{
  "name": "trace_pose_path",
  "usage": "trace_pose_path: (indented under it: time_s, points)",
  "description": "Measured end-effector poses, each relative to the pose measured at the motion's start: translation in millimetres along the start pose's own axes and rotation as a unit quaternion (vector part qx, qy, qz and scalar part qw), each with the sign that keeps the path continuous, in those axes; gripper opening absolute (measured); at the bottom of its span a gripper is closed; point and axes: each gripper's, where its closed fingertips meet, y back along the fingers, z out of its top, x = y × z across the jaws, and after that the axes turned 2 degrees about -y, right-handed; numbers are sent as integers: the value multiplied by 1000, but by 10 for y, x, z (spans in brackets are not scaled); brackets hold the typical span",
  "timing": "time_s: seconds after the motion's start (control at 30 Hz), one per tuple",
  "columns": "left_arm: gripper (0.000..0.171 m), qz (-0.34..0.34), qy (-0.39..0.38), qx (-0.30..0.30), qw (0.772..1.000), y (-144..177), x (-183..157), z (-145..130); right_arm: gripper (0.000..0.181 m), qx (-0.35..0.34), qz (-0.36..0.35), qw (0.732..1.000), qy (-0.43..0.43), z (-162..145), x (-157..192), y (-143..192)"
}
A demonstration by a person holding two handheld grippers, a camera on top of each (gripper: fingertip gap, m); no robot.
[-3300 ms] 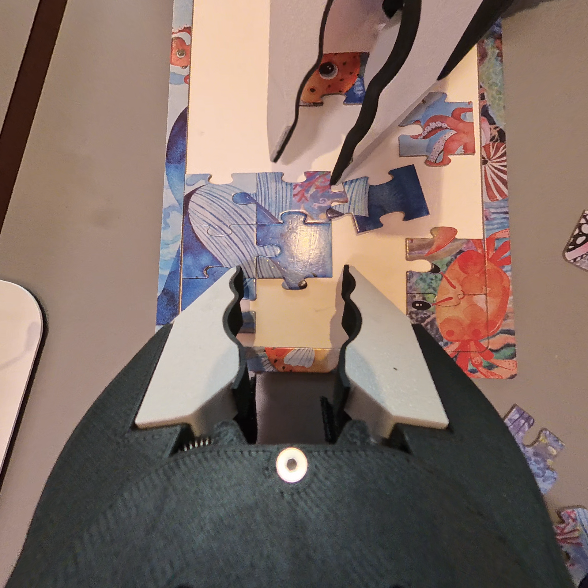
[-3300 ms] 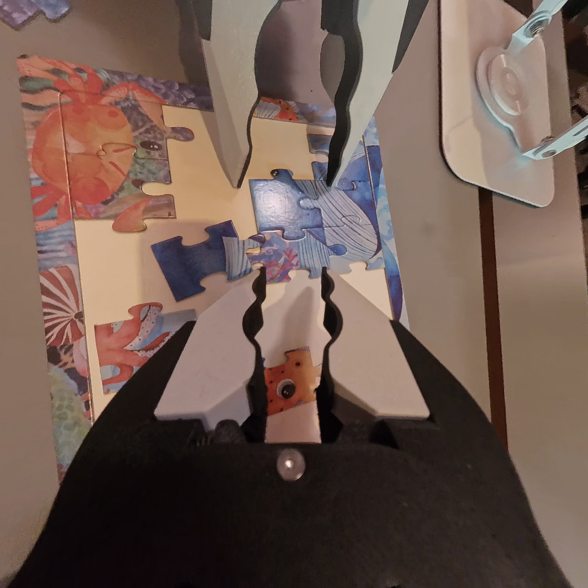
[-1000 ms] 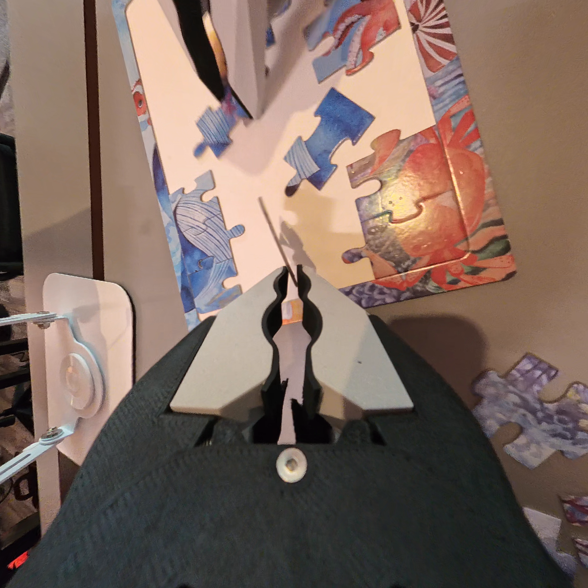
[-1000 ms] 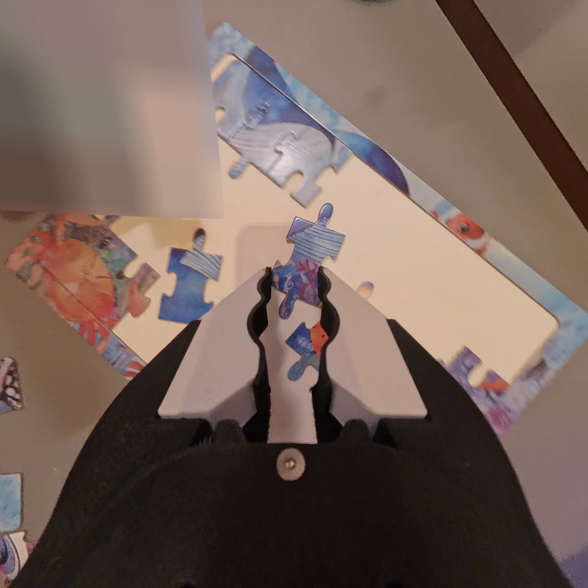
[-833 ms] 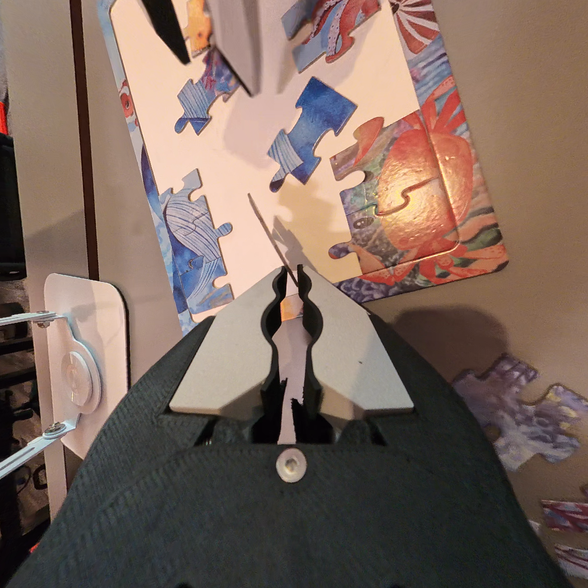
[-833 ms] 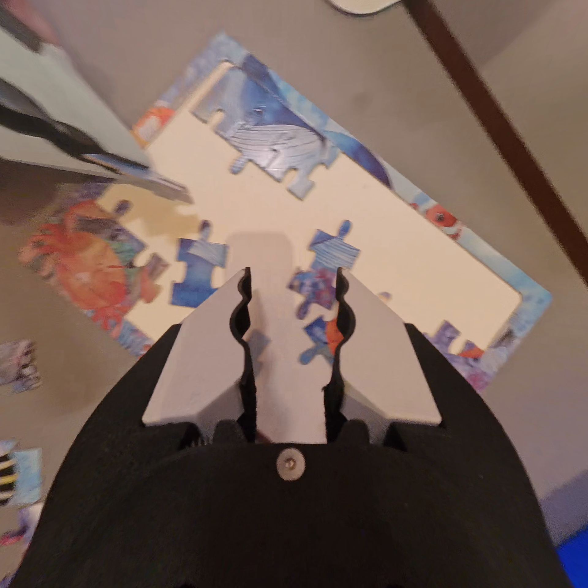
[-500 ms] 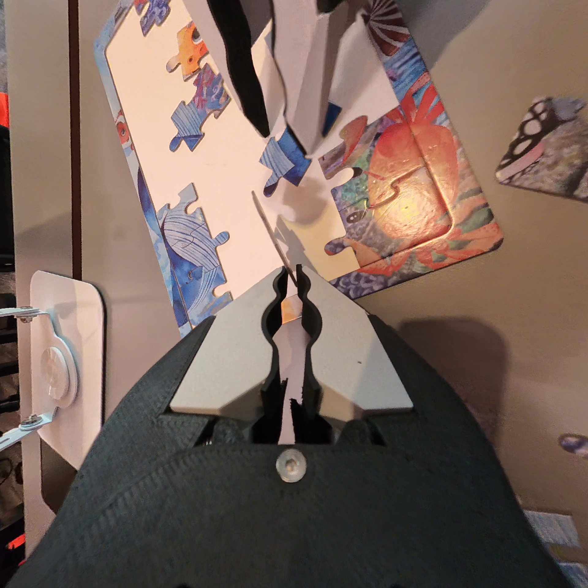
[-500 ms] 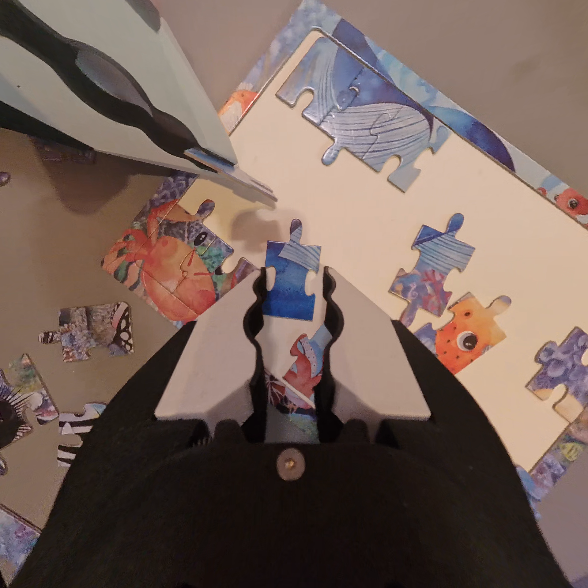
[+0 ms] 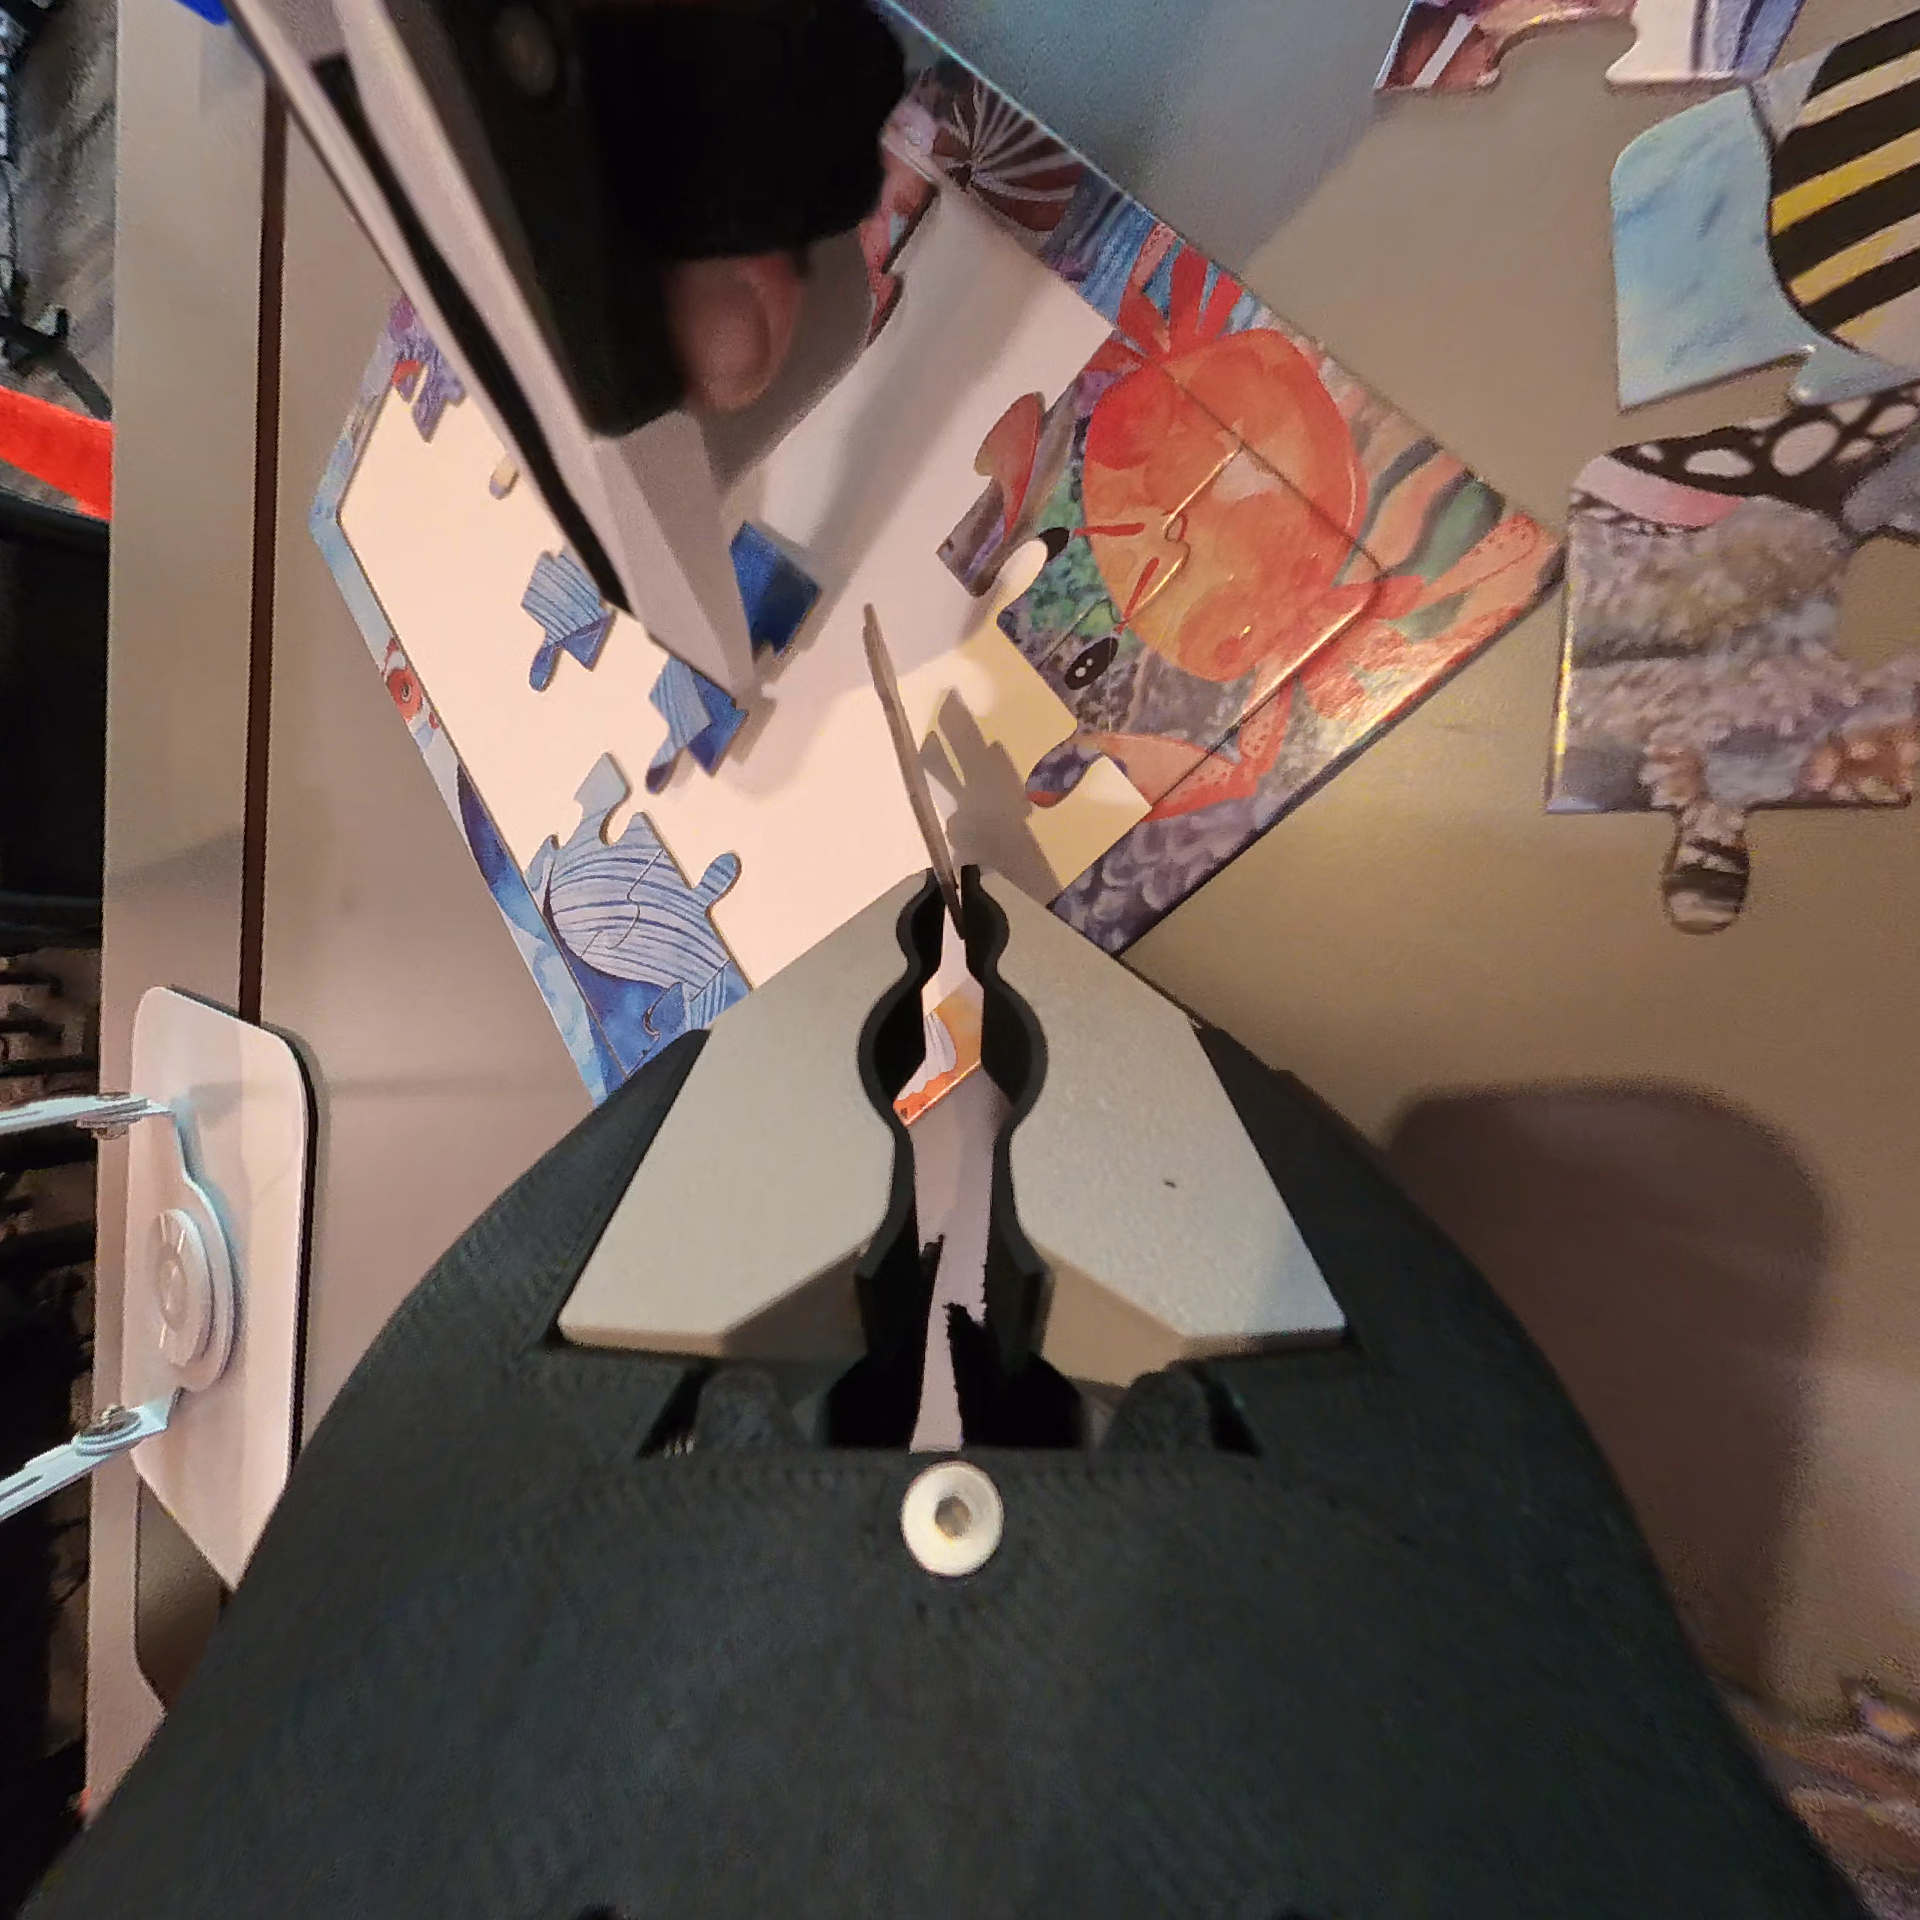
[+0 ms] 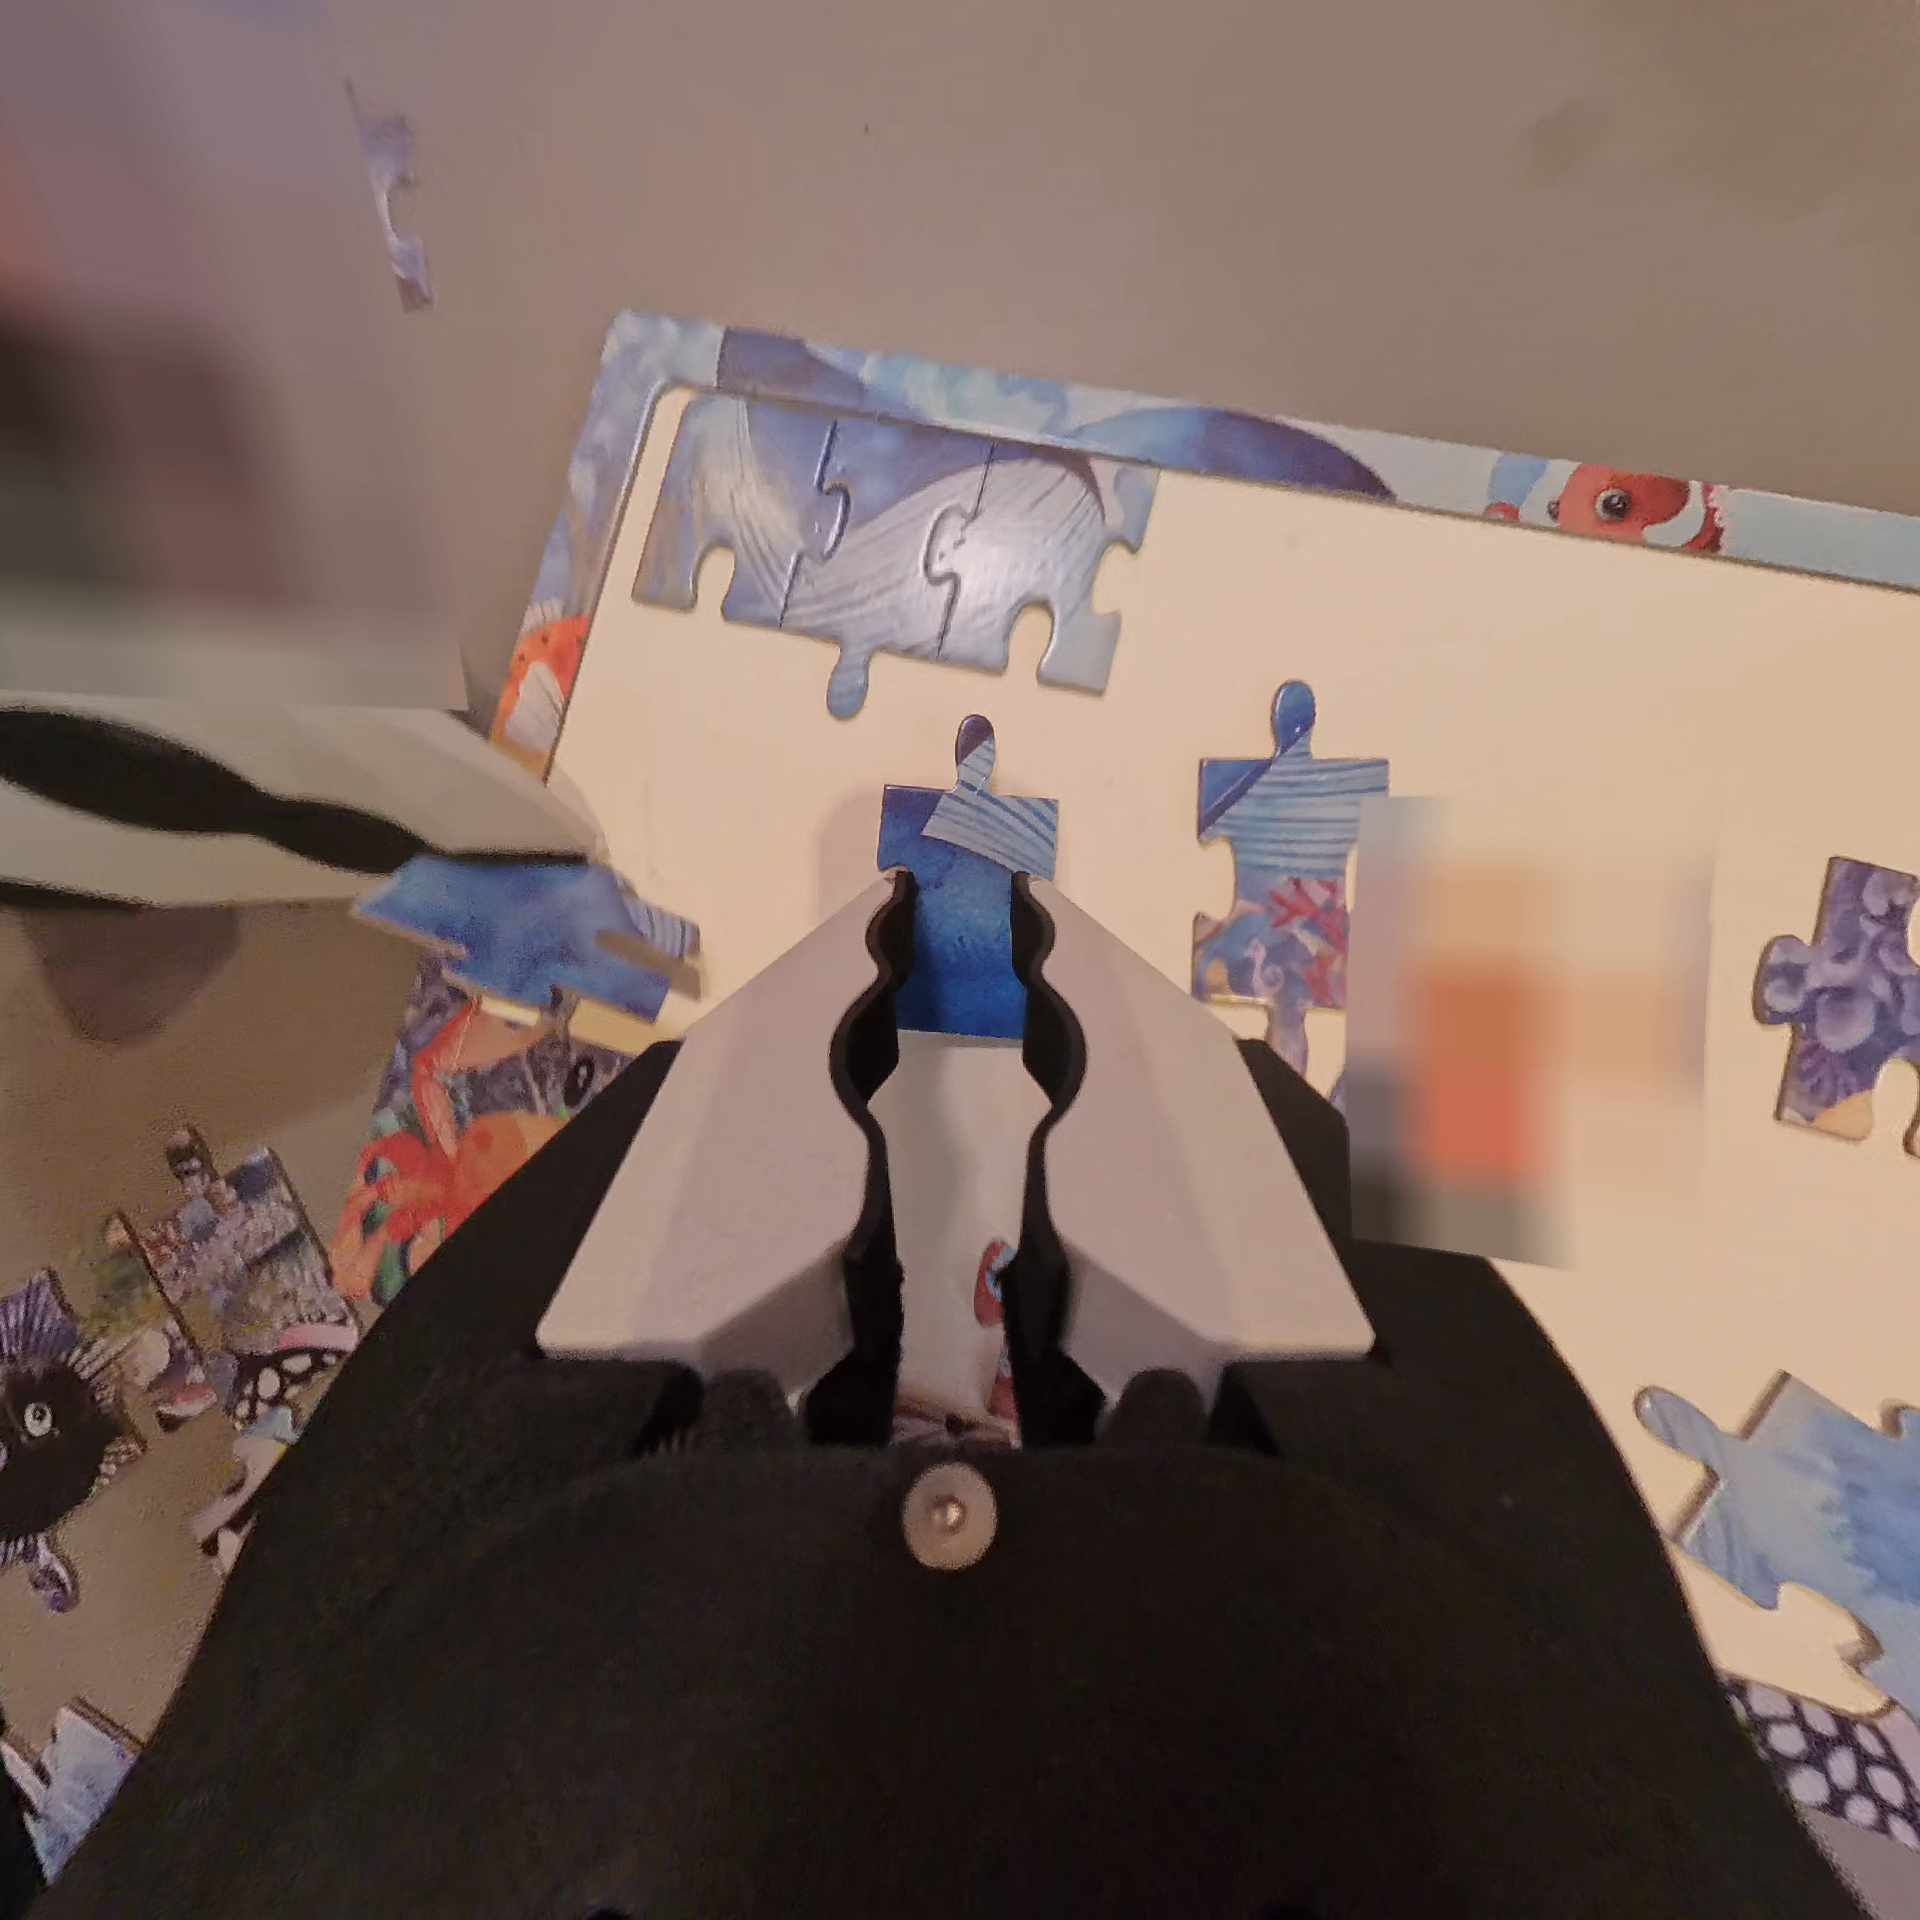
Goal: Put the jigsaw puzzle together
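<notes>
Two grippers, two different states. My left gripper (image 9: 951,883) was gaping over the whale a few seconds ago; now its jaws are clamped on one blue piece (image 9: 902,727), which stands edge-on out past the fingertips above the tray (image 10: 1455,727). My right gripper (image 10: 958,883) hung high over the tray a moment ago and has come down. Its jaws are parted only narrowly, tips either side of one dark blue piece (image 10: 968,914) that lies flat on the tray floor; I cannot tell if they touch it yet. The whale block that was larger before is down to three joined whale pieces (image 10: 894,540), up ahead of my right jaws and slightly left, in the tray corner. I judge the task has slipped back: the pieces pulled free must be fitted again. Counting from left of my right jaws: a scatter of at least four spare pieces (image 10: 208,1299) on the table (image 10: 1039,156), one crab cluster (image 9: 1226,520) at the tray's edge, then the piece between my tips, one striped-and-coral pair (image 10: 1278,883) just right, one purple piece (image 10: 1839,997) further right, and one pale blue piece (image 10: 1787,1507) right and behind the tips.
</notes>
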Motion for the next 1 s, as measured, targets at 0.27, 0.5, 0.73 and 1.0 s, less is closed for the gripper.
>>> trace_pose_path:
  time_s: [0.27,0.5,0.73,1.0]
  points:
    - [1,4,-6,-19,1000,-21,-72,116,16,-10,-21,1000,-3,76,-54,-33]
    - [1,5,-4,-18,1000,-20,-73,116,17,-9,-34,999,-7,82,-64,-91]
    - [1,5,-4,-17,1000,-18,-74,116,17,-7,-36,999,-4,88,-73,-97]
    - [1,10,-10,-13,1000,-16,-74,116,16,-10,-32,999,-7,90,-70,-98]
